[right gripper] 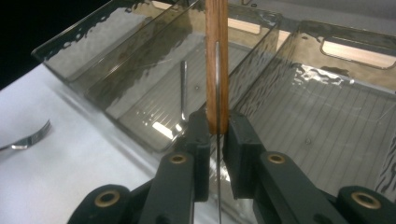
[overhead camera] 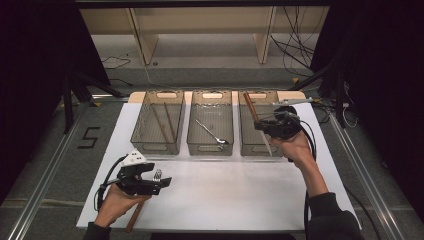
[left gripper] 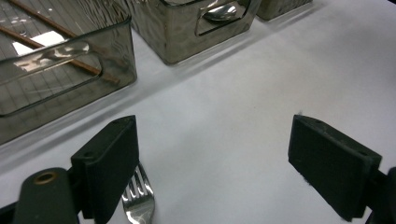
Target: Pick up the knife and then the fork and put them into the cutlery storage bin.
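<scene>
Over the right bin (overhead camera: 260,131), a wooden-handled knife (right gripper: 217,60) is clamped by the right hand-held gripper (right gripper: 217,133); the left hand-held gripper (left gripper: 212,163) is held wide open beside a fork (left gripper: 138,203).

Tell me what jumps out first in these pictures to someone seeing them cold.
The right gripper stands out, clamped on a wooden-handled knife held over the right-hand bin. Next come the three clear bins in a row at the far side of the white table. Near the front left, the left gripper hangs open over a fork lying on the table.
</scene>
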The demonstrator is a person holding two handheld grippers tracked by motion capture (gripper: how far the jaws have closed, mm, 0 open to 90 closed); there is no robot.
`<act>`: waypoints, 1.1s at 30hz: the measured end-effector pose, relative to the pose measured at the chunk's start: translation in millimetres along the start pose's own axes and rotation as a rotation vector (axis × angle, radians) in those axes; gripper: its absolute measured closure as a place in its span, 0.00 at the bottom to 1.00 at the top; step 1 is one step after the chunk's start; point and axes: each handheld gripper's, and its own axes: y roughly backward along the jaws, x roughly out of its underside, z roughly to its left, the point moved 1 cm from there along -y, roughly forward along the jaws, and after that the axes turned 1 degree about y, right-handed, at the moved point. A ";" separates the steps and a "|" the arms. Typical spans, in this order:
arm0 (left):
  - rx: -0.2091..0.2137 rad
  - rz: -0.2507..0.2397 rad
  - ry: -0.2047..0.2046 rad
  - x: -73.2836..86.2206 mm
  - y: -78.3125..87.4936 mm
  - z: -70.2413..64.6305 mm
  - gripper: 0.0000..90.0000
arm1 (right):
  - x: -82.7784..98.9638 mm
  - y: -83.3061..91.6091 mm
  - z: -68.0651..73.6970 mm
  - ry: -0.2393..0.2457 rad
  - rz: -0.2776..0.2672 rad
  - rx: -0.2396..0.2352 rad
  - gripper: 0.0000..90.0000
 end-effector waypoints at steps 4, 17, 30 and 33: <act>-0.011 0.009 0.002 3.9 -0.9 1.4 0.18 | -9.0 -7.5 -14.4 -0.046 0.015 0.025 0.90; -0.030 0.020 0.014 9.8 1.2 6.1 0.18 | -28.8 -27.9 -36.4 -0.089 0.056 0.081 0.90; -0.036 0.022 0.021 12.4 2.6 8.4 0.18 | -21.9 -36.2 -62.7 -0.094 0.101 0.182 0.90; -0.040 0.024 0.021 13.0 2.0 8.2 0.18 | -20.1 -39.5 -61.9 -0.074 0.118 0.197 0.90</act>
